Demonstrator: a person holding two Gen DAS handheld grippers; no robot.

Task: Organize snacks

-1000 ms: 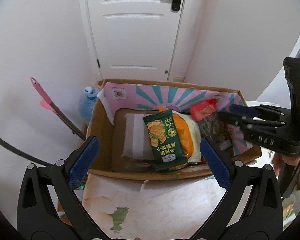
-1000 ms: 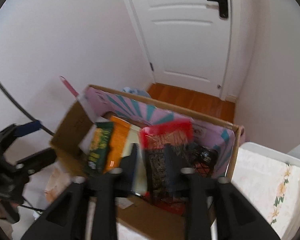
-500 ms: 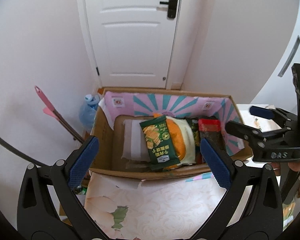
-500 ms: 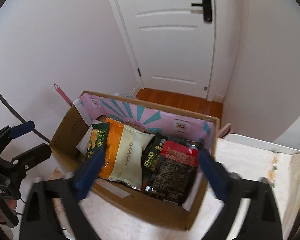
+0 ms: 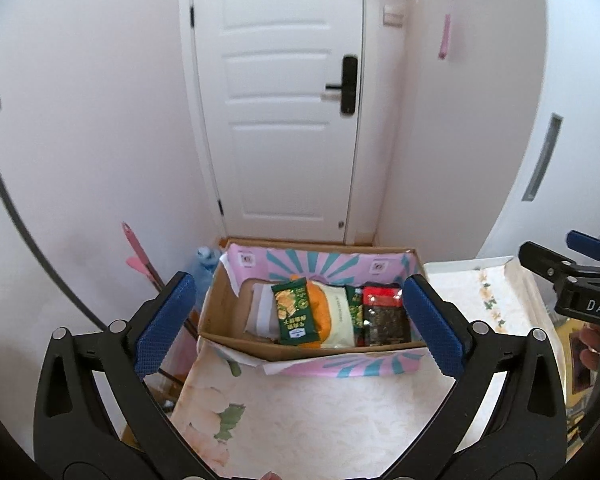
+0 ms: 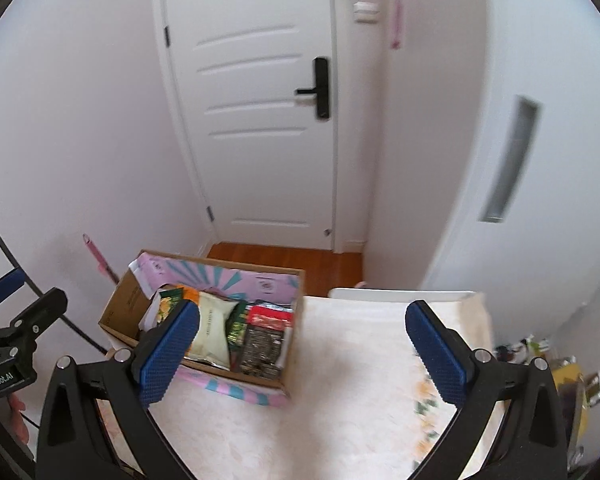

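A cardboard box with pink and teal flaps sits at the table's far left edge; it also shows in the right wrist view. Inside lie a green snack pack, an orange and cream bag and a red-topped dark pack; the dark pack also shows in the right wrist view. My left gripper is open and empty, back from the box. My right gripper is open and empty, over the tablecloth right of the box.
A floral cloth covers the table. A white door stands behind the box. A pink-handled tool and a water bottle lean by the left wall. More snack packs lie at the far right.
My right gripper let go of the red-topped dark pack into the box and opened. Both grippers then pulled back and up from the box.
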